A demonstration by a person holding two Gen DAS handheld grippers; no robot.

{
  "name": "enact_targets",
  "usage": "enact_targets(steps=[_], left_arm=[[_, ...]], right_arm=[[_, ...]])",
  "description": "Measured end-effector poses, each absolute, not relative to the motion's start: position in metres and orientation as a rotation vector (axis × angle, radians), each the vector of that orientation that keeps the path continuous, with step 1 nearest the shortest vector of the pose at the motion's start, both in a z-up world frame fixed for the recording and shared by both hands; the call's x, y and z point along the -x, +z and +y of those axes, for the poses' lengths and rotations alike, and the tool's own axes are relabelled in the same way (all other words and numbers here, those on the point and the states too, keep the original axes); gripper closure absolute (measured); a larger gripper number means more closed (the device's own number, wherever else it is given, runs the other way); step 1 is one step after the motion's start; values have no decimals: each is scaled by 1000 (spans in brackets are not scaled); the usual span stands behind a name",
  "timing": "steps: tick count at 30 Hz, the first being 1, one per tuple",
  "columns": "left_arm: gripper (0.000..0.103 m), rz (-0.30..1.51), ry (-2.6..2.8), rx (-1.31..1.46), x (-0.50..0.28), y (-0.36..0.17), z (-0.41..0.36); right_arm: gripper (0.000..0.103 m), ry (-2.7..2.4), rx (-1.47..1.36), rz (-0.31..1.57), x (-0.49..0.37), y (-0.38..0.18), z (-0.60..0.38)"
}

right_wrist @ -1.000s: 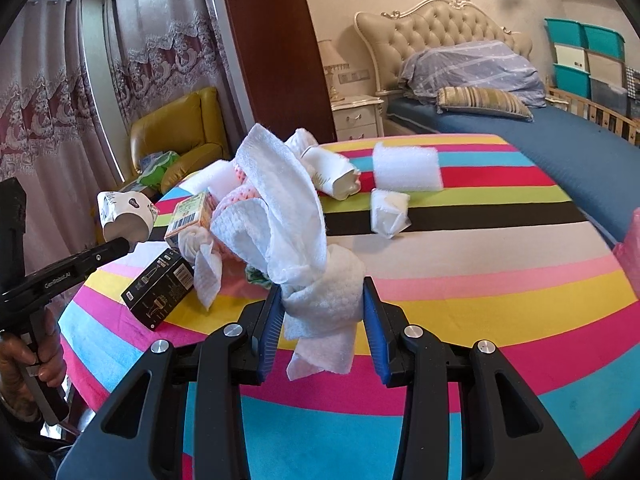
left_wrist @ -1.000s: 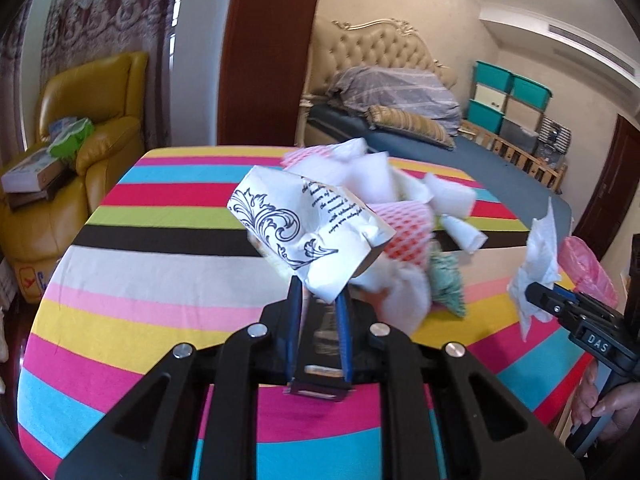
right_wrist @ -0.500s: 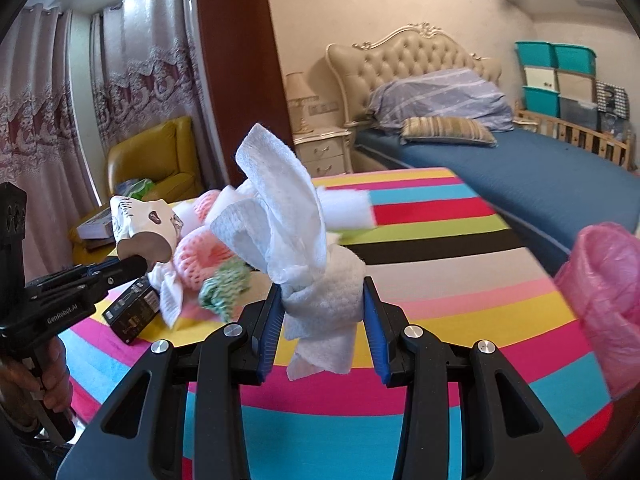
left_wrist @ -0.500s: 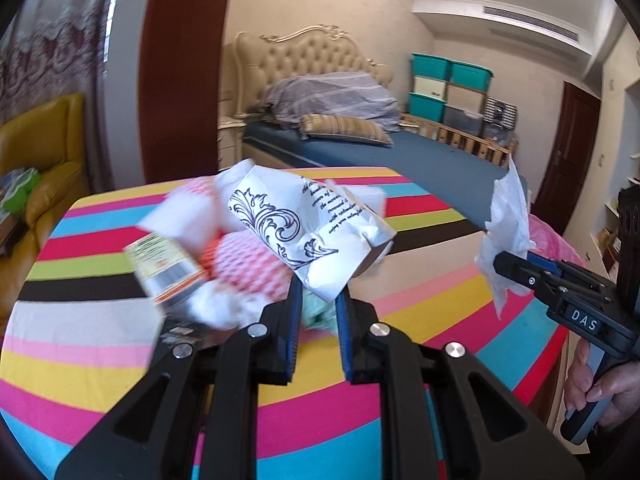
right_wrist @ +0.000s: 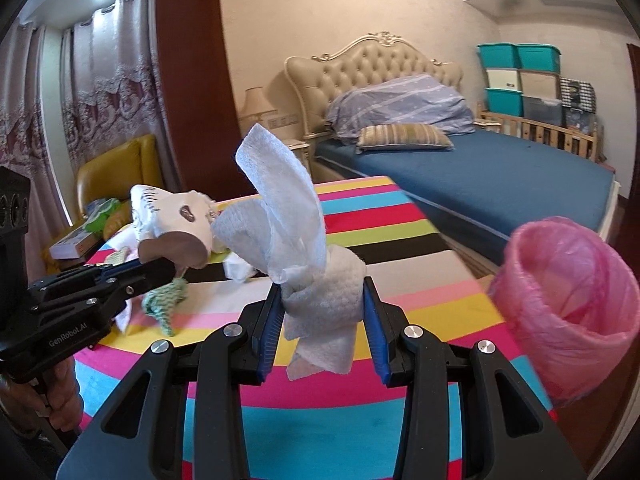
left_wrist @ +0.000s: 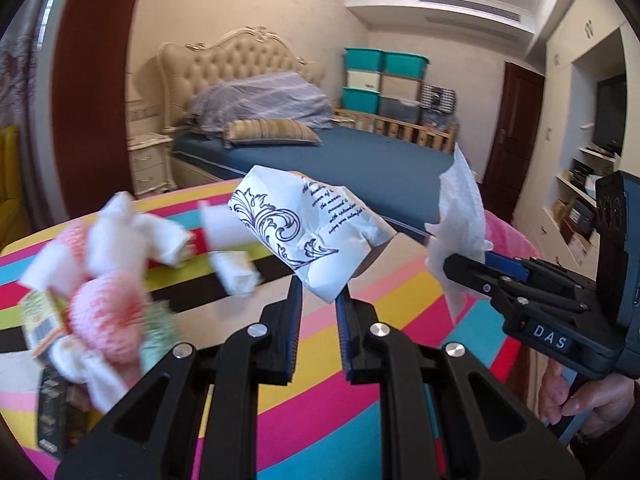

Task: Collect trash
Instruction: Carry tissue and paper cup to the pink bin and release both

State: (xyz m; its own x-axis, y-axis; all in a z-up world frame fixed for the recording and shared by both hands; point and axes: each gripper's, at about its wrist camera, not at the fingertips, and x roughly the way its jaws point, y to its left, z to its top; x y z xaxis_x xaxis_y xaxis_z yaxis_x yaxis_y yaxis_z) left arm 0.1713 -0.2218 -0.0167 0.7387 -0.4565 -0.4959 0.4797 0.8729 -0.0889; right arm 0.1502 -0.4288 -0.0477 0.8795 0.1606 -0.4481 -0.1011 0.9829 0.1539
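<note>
The left gripper [left_wrist: 319, 300] — jaws clamped on a crushed paper cup [left_wrist: 308, 232] — hangs over the striped table [left_wrist: 400, 312].

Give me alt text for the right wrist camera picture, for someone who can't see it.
The right tool grips a crumpled white tissue above a table in a bright striped cloth. At right stands a bin lined with a pink bag; at left the left tool holds a crushed paper cup. A bed lies behind.
</note>
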Motion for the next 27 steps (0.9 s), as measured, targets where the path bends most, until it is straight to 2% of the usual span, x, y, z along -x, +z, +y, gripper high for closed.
enact_targets(steps=[11,23,25,27], left_arm=[[87,519,-739,-125,-199,-15,-360],[87,534,-953,-177,-237,-31,-532],[86,540,-954,-183,-242,-34,-552],[85,572,-992,-202,-251,-37,-577]], right_arm=[[65,-75,-165,460,-144,-47,-539],[65,-275,-224,552,-163,-82,-671],[64,-295,-232,561,-167,-87,-684],[59,-296,-232,568,-170,-91,-695]])
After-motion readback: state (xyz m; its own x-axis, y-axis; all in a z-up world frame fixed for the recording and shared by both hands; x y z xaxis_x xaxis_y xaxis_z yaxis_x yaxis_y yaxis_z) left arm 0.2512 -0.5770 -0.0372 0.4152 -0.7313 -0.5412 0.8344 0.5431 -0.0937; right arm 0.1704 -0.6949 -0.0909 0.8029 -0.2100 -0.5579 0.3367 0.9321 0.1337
